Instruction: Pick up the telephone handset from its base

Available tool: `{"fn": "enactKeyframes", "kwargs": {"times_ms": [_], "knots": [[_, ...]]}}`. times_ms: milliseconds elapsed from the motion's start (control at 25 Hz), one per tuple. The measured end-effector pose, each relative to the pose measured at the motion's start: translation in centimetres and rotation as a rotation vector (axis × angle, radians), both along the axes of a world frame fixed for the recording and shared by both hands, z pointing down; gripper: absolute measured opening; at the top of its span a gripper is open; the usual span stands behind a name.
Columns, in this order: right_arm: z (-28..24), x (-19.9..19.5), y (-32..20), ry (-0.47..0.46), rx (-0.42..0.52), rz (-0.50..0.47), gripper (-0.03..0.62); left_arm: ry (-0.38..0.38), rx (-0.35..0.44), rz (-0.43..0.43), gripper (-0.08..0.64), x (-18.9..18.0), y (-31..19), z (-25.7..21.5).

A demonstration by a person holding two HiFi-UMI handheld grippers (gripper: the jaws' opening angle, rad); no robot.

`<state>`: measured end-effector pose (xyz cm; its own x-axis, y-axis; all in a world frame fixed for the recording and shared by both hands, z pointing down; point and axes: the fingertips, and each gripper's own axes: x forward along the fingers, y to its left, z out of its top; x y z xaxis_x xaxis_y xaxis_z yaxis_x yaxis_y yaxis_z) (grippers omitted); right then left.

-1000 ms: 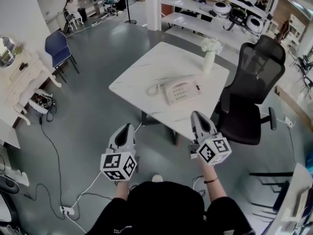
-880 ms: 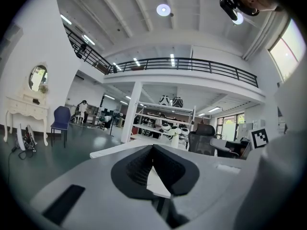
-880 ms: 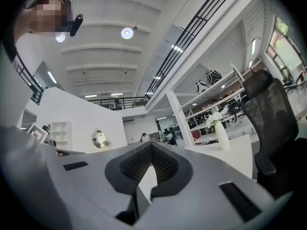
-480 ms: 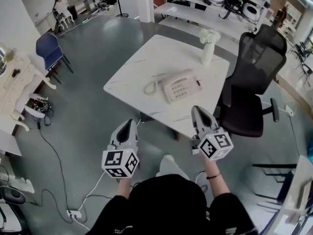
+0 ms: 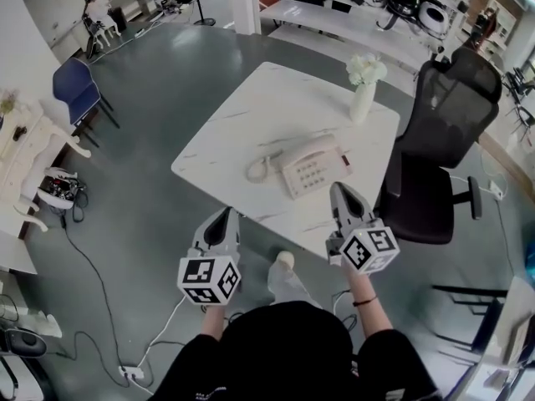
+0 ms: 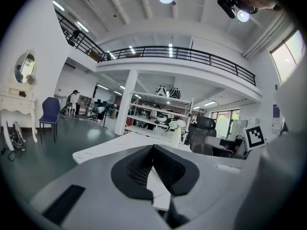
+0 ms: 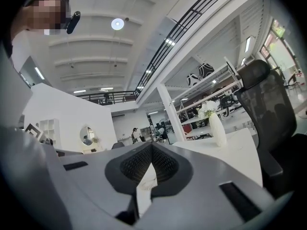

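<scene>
The cream telephone handset rests on its cream push-button base, near the front edge of the white marble-patterned square table. The grey left gripper and grey right gripper hover by that edge, each with its jaws clenched together on nothing.

Cream handset rests on its base atop white table.

Large open lab-like hall, grey floor, mezzanine railing, equipment shelves, office chair, white table, trailing floor cables
</scene>
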<state>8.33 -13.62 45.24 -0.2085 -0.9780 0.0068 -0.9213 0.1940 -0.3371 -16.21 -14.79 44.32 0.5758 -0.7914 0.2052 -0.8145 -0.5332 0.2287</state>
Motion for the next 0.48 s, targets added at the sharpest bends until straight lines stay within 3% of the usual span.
{"fn": "enactKeyframes", "kwargs": {"times_ms": [480], "knots": [[1.6, 4.2, -7.7, 0.001, -0.049, 0.060, -0.009, -0.037, -0.050, 0.121, 0.000, 5.9, -9.0, 1.7]]}}
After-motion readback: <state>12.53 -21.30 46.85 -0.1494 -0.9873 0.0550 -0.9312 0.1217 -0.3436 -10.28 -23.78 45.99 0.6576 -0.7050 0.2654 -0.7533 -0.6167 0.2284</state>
